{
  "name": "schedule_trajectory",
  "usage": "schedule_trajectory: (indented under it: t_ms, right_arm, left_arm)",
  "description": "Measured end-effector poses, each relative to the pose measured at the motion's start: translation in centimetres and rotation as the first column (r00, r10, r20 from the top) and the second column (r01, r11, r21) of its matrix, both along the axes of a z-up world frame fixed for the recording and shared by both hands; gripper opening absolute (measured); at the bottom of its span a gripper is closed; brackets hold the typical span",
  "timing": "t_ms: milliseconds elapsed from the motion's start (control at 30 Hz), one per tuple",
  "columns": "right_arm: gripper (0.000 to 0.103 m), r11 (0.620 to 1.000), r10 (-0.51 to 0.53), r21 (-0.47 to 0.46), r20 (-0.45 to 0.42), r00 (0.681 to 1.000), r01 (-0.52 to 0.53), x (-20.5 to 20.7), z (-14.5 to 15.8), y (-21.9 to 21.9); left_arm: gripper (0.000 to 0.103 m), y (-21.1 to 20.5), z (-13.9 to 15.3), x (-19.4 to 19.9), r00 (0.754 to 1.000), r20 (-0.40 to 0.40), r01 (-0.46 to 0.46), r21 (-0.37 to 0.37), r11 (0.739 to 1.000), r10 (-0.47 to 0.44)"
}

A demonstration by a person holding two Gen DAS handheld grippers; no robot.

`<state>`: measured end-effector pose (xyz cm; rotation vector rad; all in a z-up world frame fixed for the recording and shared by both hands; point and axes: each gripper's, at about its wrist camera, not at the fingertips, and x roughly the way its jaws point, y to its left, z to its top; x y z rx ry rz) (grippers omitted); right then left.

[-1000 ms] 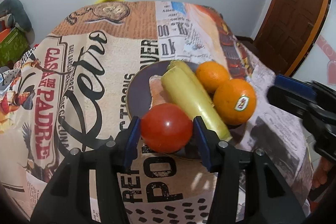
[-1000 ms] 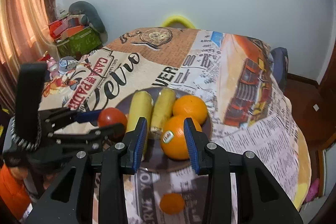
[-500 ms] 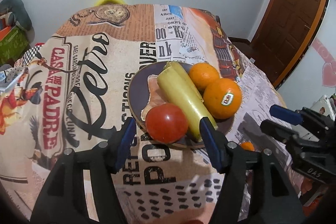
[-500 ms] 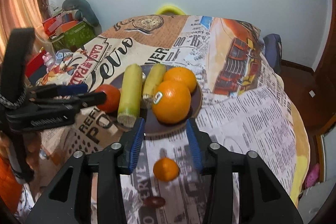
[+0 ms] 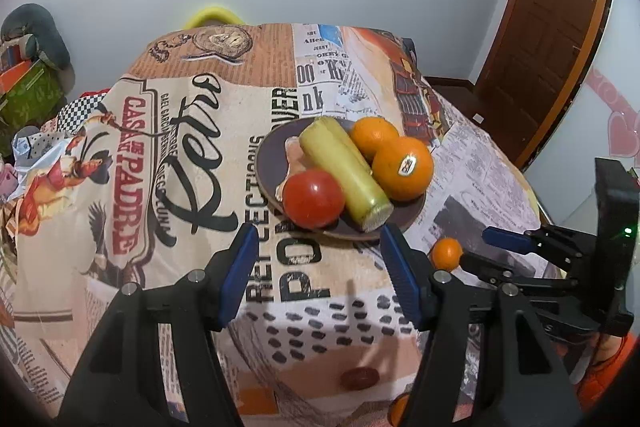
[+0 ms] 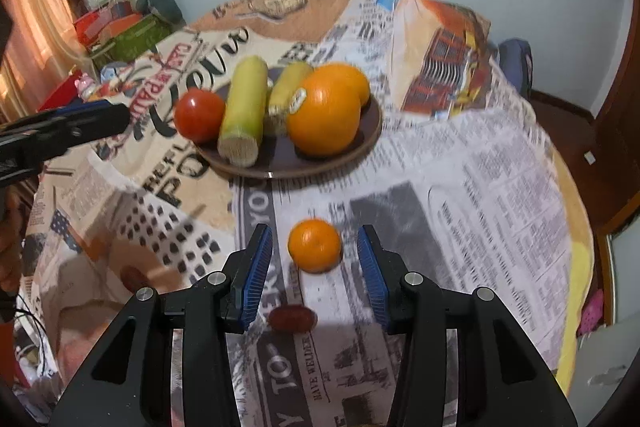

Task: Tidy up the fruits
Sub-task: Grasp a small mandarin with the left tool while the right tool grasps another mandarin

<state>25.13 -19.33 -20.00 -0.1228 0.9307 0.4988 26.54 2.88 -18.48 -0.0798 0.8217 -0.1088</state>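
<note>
A brown plate (image 5: 267, 163) (image 6: 370, 125) holds a red tomato (image 5: 313, 199) (image 6: 199, 114), two yellow-green stalks (image 5: 344, 171) (image 6: 244, 109) and two oranges (image 5: 403, 167) (image 6: 323, 115). A small orange (image 6: 315, 245) (image 5: 446, 254) lies loose on the cloth in front of the plate. A dark red date (image 6: 291, 317) (image 5: 360, 377) lies nearer. My left gripper (image 5: 320, 275) is open and empty, short of the tomato. My right gripper (image 6: 316, 265) is open, its pads on either side of the small orange without touching it.
The round table wears a printed newspaper-style cloth (image 5: 160, 147) (image 6: 480, 187). Another orange fruit (image 5: 396, 411) shows at the near table edge. A wooden door (image 5: 552, 27) is at the right. Boxes and bags (image 6: 120, 27) are stacked at the left.
My left gripper let go of the tomato on the plate, opened and drew back. My right gripper drew back from the big orange and now straddles the small orange.
</note>
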Motion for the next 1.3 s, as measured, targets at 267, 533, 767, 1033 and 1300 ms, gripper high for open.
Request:
schedule_trajectory:
  t_ms: [267, 533, 767, 1033, 1300]
  right_arm:
    - [0.041, 1.0, 0.009, 0.012, -0.05, 0.999, -0.009, 0.9, -1.8, 0.3]
    - [0.032, 0.999, 0.003, 0.039, -0.072, 0.997, -0.001, 1.2, -2.5, 0.2]
    - [0.032, 0.998, -0.015, 0.055, -0.024, 1.0, 0.016, -0.5, -0.5, -0.4]
    - [0.032, 0.998, -0.02, 0.052, 0.056, 0.998, 0.017, -3.9, 3.1, -1.3]
    - [0.032, 0.998, -0.023, 0.06, 0.103, 0.994, 0.017, -6.9, 5.3, -1.8]
  left_arm:
    - [0.063, -0.6, -2.7, -0.2, 0.998, -0.058, 0.013, 0.027, 1.0, -0.012]
    - [0.063, -1.2, -3.4, -0.5, 0.996, -0.082, 0.025, 0.02, 0.999, -0.023]
    - [0.063, -1.8, -2.9, -1.7, 0.996, -0.088, 0.028, 0.015, 0.999, -0.027]
    - [0.063, -3.0, -1.7, -4.8, 0.996, -0.078, 0.05, 0.013, 0.999, -0.049]
    - [0.063, -4.1, -1.8, -7.9, 0.993, -0.09, 0.071, 0.018, 0.997, -0.069]
